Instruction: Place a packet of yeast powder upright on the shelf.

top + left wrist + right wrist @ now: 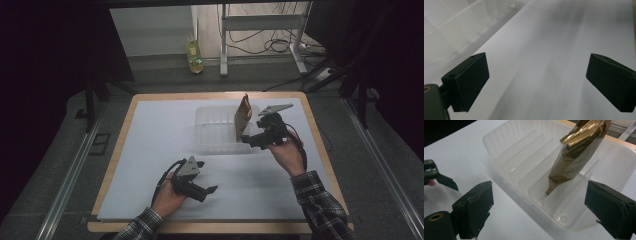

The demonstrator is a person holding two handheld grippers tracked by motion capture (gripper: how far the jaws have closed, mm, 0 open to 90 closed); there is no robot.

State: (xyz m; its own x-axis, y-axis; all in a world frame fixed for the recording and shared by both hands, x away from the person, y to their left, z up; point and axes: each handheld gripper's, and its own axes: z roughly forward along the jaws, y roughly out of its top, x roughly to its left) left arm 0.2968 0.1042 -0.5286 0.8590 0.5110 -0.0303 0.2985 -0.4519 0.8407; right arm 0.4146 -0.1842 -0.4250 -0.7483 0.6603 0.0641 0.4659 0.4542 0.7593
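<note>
Standing wide apart, the jaws of the right gripper (pixel 539 212) grip nothing, just beside the near wall of the clear slotted tray (pixel 506 147). A gold foil packet (pixel 576 152) stands tilted in one tray slot, untouched. Well short of the tray, the left gripper (pixel 536 82) gapes over bare white table (pixel 564 37), empty.

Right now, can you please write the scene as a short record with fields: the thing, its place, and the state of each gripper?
thing: gold foil packet, standing tilted
place: inside a slot of the clear plastic tray, at its right end in the high view
right gripper: open, just outside the tray, not touching the packet
left gripper: open, over the bare white table, holding nothing
</note>
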